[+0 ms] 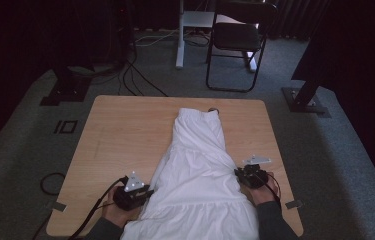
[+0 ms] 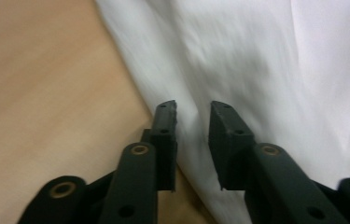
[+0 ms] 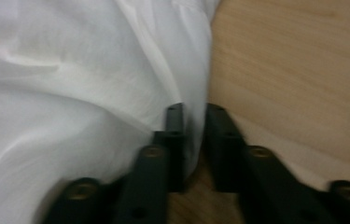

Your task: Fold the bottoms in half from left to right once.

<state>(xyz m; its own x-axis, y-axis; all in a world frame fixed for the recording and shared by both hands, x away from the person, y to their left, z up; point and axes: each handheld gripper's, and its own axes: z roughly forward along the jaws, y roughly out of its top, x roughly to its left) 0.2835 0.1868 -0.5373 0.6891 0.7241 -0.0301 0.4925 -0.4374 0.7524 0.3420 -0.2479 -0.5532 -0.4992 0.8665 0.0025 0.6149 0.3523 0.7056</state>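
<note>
A white tiered garment [image 1: 195, 170] lies lengthwise down the middle of a wooden table [image 1: 125, 130], its narrow end far from me and its wide hem over the near edge. My left gripper [image 1: 150, 191] sits at the cloth's left edge near the front. In the left gripper view its jaws [image 2: 193, 109] stand apart with the white cloth [image 2: 256, 70] running between them, unpinched. My right gripper [image 1: 237, 172] is at the cloth's right edge. In the right gripper view its jaws [image 3: 195, 109] stand a little apart over the cloth's border [image 3: 70, 93], beside bare wood [image 3: 294, 70].
A small dark object [image 1: 214, 110] peeks out at the garment's far end. Beyond the table stand a black folding chair [image 1: 237, 35], a white desk leg [image 1: 180, 45], loose cables [image 1: 135, 75] on the carpet and two stand bases [image 1: 65, 90] [image 1: 305, 100].
</note>
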